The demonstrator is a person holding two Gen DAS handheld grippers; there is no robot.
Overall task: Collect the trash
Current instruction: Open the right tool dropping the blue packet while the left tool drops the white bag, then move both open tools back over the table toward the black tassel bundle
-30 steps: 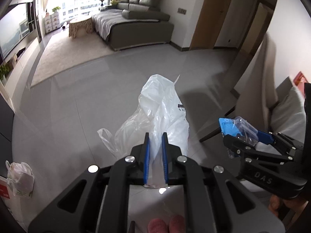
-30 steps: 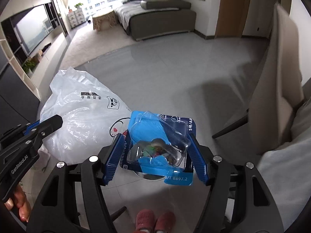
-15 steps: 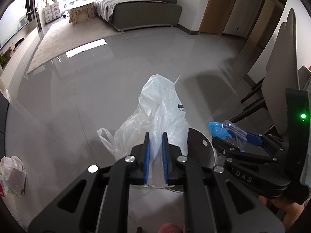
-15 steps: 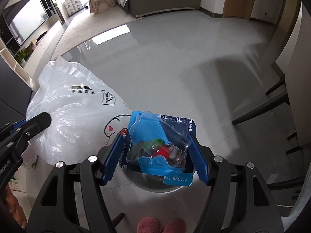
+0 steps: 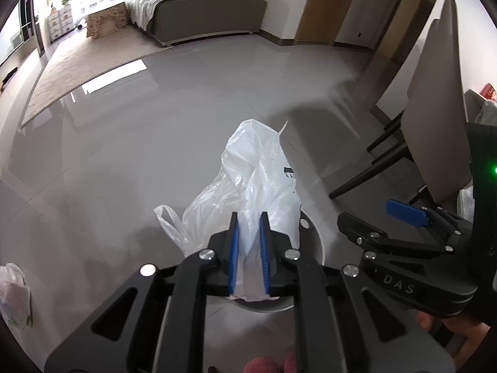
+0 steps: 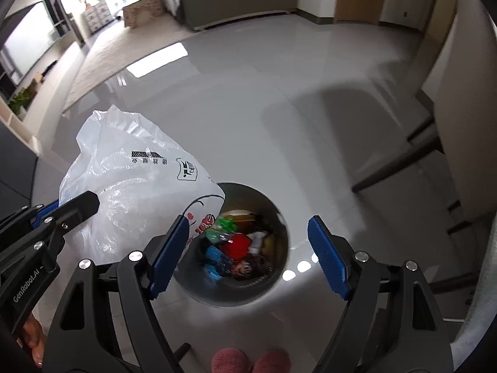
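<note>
My left gripper point(image 5: 248, 217) grips a crumpled white plastic bag point(image 5: 257, 171) between its blue pads, and its jaws are starting to open with the bag still pinched. The bag hangs over the left rim of a round grey bin point(image 6: 275, 214) on the floor. My right gripper point(image 6: 248, 222) hovers right above the bin, its jaws opening wide with nothing between them. A blue blister pack point(image 6: 216, 258) lies inside the bin among colourful trash. In the left wrist view the right gripper point(image 5: 372, 217) shows beside the bag, and the bin point(image 5: 313, 239) peeks out behind it.
Dining chairs point(image 5: 435, 108) stand close on the right. A second small bag point(image 5: 14, 295) sits on the floor at the lower left. A grey sofa point(image 5: 202, 9) and a beige rug point(image 5: 77, 71) lie far back. Pink slippers point(image 6: 248, 363) show at the bottom edge.
Both grippers have sunk toward the floor and the bin has come into view. The right jaws spread and the blue blister pack fell from them into the bin.
</note>
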